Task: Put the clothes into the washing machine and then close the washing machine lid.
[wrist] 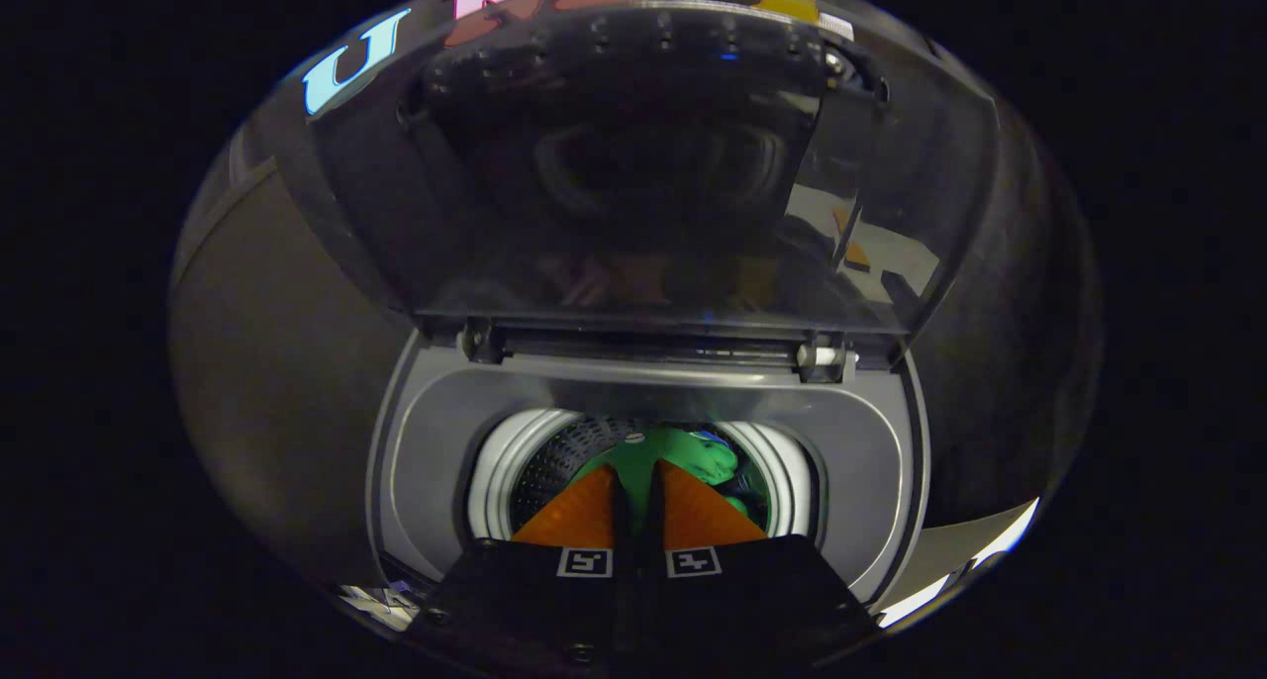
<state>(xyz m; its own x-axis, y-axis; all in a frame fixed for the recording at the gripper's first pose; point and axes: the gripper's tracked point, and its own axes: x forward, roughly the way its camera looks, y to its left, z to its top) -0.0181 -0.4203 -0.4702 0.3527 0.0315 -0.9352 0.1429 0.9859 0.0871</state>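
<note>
The clothes (683,453) lie in the drum (539,461), just beyond the claw (633,476), whose fingers are nearly together and appear to hold nothing. If cloth is snagged as the claw is withdrawn, it could be dragged out; the raised lid (653,164) could slam if pushed carelessly.

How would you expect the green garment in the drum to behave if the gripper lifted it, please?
The green garment lies crumpled in the drum, so it probably droops and stretches when lifted. It looks like light fabric. The gripper fingers are nearly together above it.
</note>
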